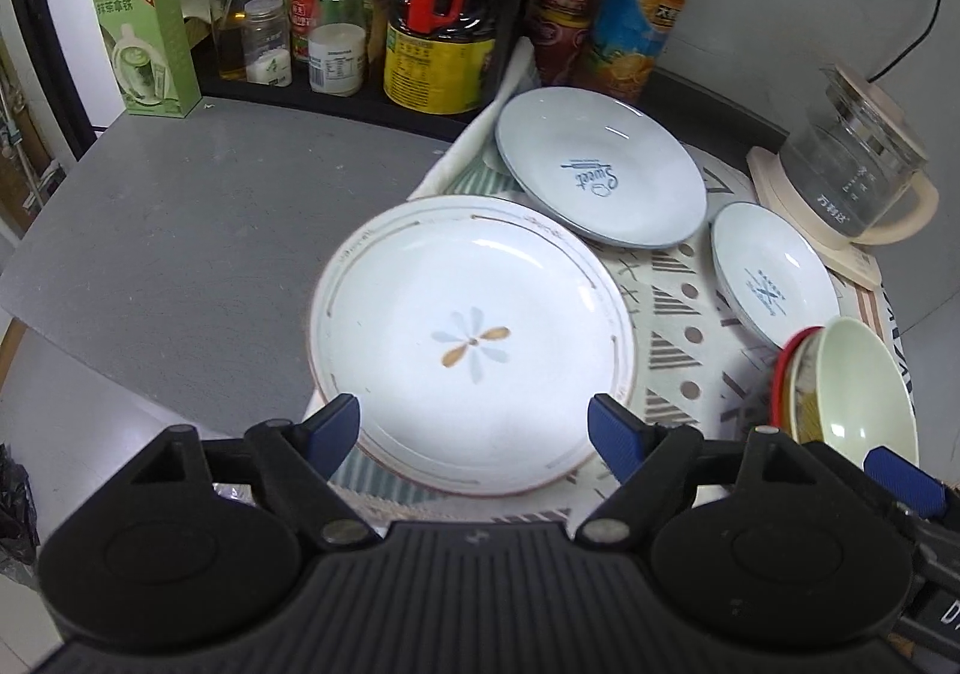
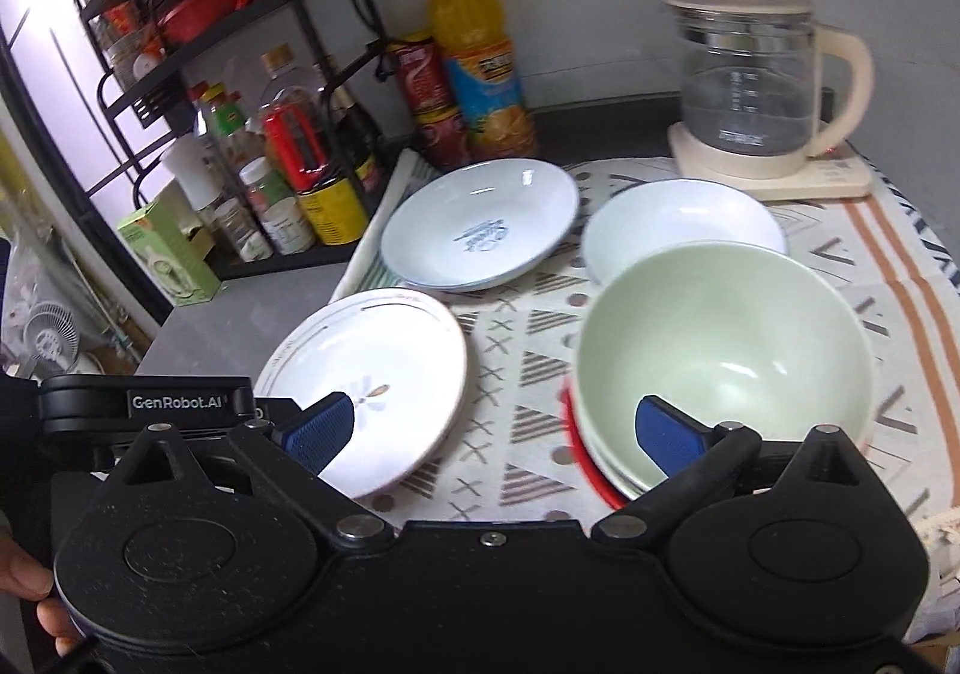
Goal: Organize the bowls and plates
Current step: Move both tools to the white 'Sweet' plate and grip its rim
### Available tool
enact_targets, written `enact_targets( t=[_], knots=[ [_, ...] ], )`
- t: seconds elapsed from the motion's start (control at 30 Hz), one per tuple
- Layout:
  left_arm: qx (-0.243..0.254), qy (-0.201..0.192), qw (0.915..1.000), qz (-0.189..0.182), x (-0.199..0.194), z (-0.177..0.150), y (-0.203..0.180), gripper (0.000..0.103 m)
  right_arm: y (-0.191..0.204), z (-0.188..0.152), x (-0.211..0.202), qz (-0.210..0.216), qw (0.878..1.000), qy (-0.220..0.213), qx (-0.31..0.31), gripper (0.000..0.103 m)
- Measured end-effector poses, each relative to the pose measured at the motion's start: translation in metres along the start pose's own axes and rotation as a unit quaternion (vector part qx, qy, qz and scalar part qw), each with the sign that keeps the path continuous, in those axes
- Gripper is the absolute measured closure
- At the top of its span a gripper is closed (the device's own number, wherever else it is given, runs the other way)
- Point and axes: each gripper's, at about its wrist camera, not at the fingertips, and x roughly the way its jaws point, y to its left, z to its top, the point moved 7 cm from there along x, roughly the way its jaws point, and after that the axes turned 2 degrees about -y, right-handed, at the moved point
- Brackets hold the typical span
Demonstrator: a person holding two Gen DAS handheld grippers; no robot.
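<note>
A white plate with a flower motif (image 1: 474, 344) lies on the patterned cloth (image 1: 678, 326), right in front of my open left gripper (image 1: 474, 428), whose blue fingertips straddle its near rim. Behind it sit a pale blue "Sweet" plate (image 1: 600, 167) and a smaller pale blue dish (image 1: 774, 278). A pale green bowl (image 2: 726, 350) is stacked on other bowls with a red rim. My right gripper (image 2: 498, 434) is open, its right fingertip (image 2: 666, 434) over the green bowl's near edge. The flower plate (image 2: 372, 386), "Sweet" plate (image 2: 480, 224) and small dish (image 2: 684, 218) also show in the right wrist view.
A black rack with bottles and jars (image 1: 372, 14) stands at the back left, with a green carton (image 1: 147, 41) beside it. An orange juice bottle (image 2: 480, 56) and red cans (image 2: 432, 98) stand behind the plates. A glass kettle (image 2: 750, 80) sits at the back right.
</note>
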Motion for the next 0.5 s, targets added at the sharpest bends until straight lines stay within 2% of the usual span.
enact_targets(
  t=[0.37, 0.5],
  knots=[
    [0.021, 0.008, 0.9996, -0.015, 0.016, 0.041, 0.036, 0.022, 0.029, 0.015, 0.034, -0.022, 1.000, 0.012, 0.011, 0.002],
    [0.033, 0.015, 0.9989, -0.031, 0.028, 0.058, 0.041, 0.022, 0.035, 0.017, 0.049, -0.046, 0.998, 0.025, 0.019, 0.002]
  ],
)
